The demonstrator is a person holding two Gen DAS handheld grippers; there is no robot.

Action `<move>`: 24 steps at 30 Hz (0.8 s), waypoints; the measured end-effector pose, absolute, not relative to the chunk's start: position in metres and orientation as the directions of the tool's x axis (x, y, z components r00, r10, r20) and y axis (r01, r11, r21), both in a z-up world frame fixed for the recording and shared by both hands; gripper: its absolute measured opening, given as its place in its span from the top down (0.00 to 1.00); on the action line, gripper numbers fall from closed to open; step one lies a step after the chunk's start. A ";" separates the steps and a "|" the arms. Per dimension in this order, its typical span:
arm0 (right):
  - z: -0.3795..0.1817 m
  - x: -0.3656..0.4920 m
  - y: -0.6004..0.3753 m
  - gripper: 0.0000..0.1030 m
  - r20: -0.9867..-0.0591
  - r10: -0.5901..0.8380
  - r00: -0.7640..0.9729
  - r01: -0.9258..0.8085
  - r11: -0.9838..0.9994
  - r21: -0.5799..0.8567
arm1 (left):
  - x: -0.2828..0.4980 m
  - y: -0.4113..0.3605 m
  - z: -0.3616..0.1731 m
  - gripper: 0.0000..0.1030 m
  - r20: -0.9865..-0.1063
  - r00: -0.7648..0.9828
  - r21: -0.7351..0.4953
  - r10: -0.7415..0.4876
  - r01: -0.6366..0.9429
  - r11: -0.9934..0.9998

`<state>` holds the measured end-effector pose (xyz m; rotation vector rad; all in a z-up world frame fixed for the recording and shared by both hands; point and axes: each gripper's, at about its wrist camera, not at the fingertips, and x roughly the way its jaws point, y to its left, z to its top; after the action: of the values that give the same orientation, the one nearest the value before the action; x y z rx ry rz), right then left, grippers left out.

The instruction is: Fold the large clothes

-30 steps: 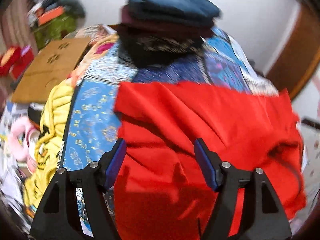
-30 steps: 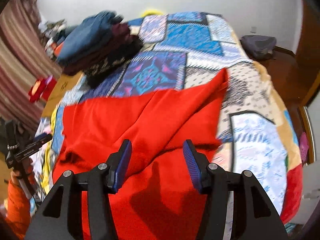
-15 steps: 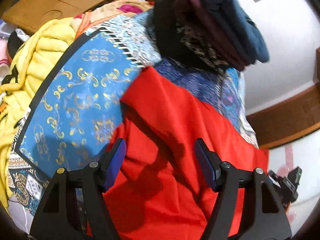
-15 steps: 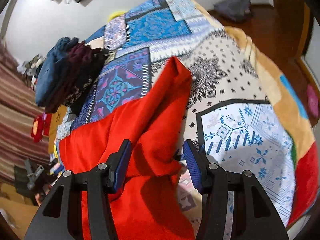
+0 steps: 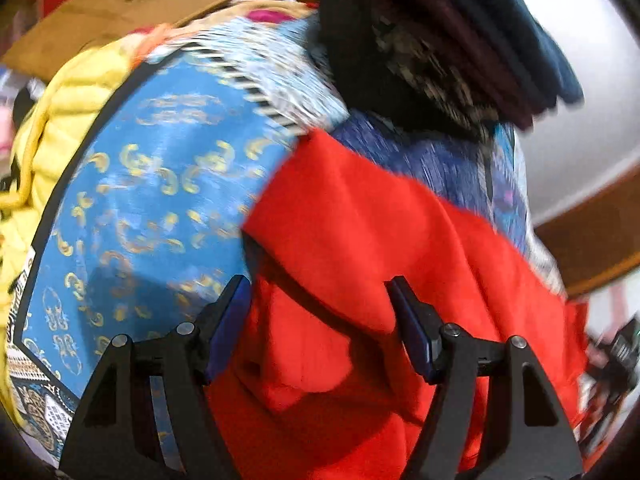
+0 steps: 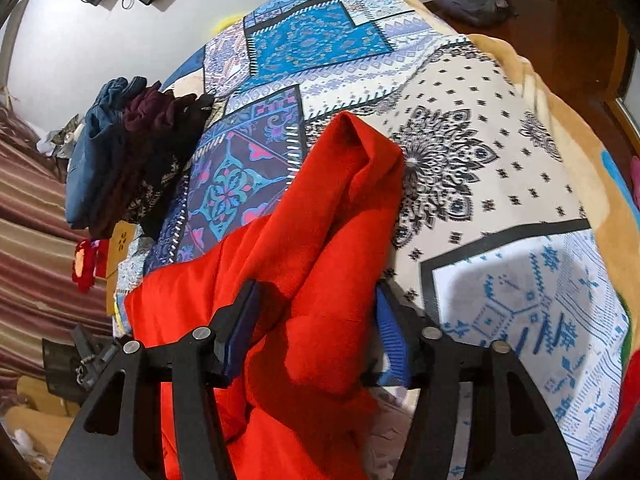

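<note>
One patchwork bedspread (image 6: 460, 128) under red garment (image 6: 328, 232), white walls (image 6: 80, 60).

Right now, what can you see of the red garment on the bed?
The red garment is plain bright red, soft and fleece-like, with no print visible. It lies crumpled on the patterned bedspread, one end bunched into a raised fold. The open left gripper and right gripper straddle its folds; the right jaws have just been opening. A stack of folded dark clothes lies apart.
</note>
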<state>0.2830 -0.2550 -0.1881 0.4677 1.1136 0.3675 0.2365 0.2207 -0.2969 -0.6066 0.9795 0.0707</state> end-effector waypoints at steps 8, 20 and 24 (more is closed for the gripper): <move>-0.191 0.286 -0.256 0.29 -0.725 0.568 0.390 -0.022 0.792 0.610 | 0.238 0.218 -0.302 0.73 -0.800 0.522 -0.494 -0.295 -0.294 0.819; -0.190 0.293 -0.229 0.77 -0.813 0.381 0.440 -0.059 0.916 0.397 | 0.231 0.207 -0.261 0.91 -0.802 0.564 -0.395 -0.196 -0.254 0.883; -0.175 0.294 -0.227 0.86 -0.784 0.388 0.485 -0.091 0.914 0.396 | 0.232 0.208 -0.233 0.92 -0.774 0.609 -0.381 -0.177 -0.224 0.897</move>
<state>0.2939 -0.2267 -0.1746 0.3215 1.0275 0.2975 0.2322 0.2080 -0.2333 -0.4747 0.9256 0.0288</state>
